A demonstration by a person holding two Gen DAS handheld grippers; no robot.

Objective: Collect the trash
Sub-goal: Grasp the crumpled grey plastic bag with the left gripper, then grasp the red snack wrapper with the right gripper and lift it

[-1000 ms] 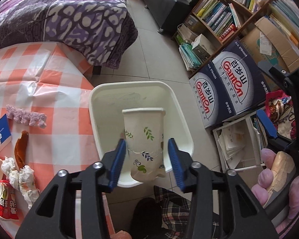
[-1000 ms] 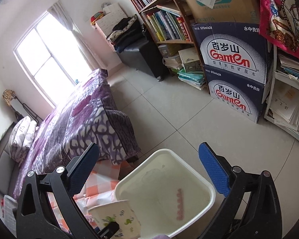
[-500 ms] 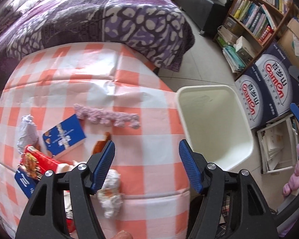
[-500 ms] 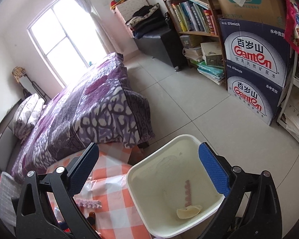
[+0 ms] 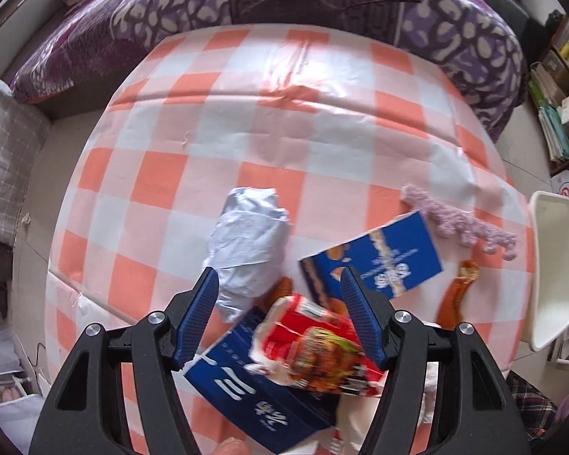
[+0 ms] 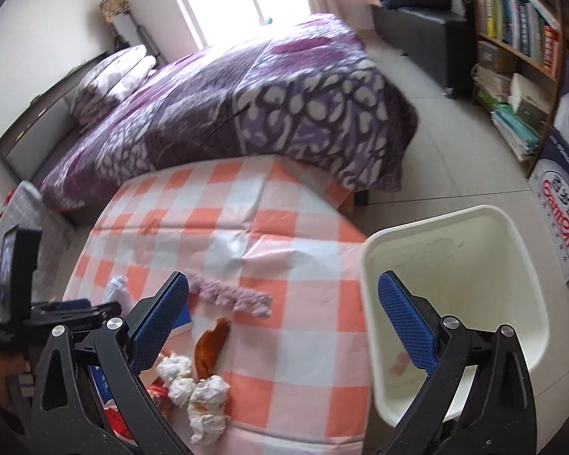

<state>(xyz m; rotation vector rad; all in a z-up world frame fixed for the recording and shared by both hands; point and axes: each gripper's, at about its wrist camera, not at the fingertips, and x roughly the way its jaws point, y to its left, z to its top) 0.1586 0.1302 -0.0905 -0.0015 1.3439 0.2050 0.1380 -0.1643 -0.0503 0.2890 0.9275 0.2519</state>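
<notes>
My left gripper (image 5: 278,275) hangs open, pointing down over a pile of trash on the orange-checked table (image 5: 284,113). A red snack wrapper (image 5: 315,345) and a blue carton (image 5: 254,390) lie under its fingers; neither pad presses on them. Crumpled pale paper (image 5: 246,242) sits by the left finger, a blue box (image 5: 371,261) by the right. My right gripper (image 6: 284,280) is open and empty, between the table's right edge and the white bin (image 6: 368,250). A purple fuzzy strip (image 6: 227,292), a brown wrapper (image 6: 208,345) and crumpled tissues (image 6: 197,390) lie before it.
The bin (image 5: 550,265) stands on the floor against the table's right side. A purple-quilted bed (image 6: 246,106) runs behind the table. Bookshelves (image 6: 519,38) and stacked water cartons (image 6: 561,197) line the right wall. A hand (image 6: 0,371) holds the left gripper's body at far left.
The left gripper let a paper cup drop into the bin, then swung left over the table's trash pile. The right gripper turned left and down towards the table.
</notes>
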